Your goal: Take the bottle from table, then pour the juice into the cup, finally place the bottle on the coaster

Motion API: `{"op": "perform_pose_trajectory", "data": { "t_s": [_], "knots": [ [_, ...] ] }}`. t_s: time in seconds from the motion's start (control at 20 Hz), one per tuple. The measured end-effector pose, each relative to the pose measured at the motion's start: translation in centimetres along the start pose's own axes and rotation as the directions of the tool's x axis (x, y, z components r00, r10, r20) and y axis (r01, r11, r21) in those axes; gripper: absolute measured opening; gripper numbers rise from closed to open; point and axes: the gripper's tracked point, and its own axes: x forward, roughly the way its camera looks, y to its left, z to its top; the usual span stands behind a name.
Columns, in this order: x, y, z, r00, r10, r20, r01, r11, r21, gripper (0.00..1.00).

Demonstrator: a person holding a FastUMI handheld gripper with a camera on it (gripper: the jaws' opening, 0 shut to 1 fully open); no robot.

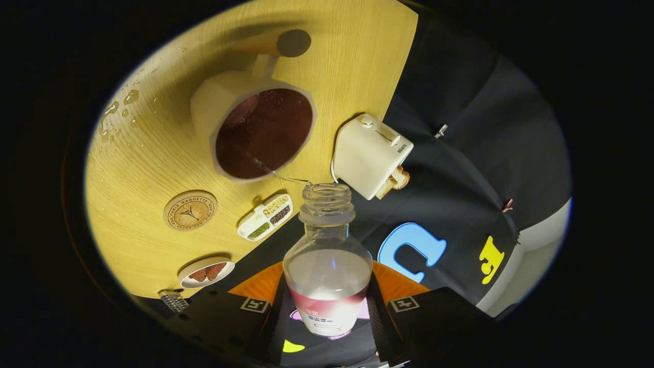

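Observation:
My gripper (327, 301) is shut on a clear plastic bottle (327, 255) with a pink label, one finger on each side of its body. The bottle is uncapped and tipped, its open neck (327, 199) pointing toward a white cup (255, 128) with a long handle. A thin stream runs from the neck into the cup, which holds dark reddish liquid (263, 133). A round wooden coaster (190, 210) lies on the yellow wooden table (153, 153), beside the cup and nearer my fingers.
A white toaster (370, 153) with bread in it stands at the table's edge. A small divided tray of grains (265, 217) and a small dish (207, 272) lie near the coaster. Water drops (115, 117) spot the table's far side. A metal clip (173, 300) sits at the edge.

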Motion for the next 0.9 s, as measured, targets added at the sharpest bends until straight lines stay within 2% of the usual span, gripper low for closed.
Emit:
{"op": "perform_pose_trajectory", "data": {
  "t_s": [0.9],
  "knots": [
    [-0.08,0.09,0.41,1.0,0.006,0.016,-0.006,1.0,0.003,0.7]
  ]
}}
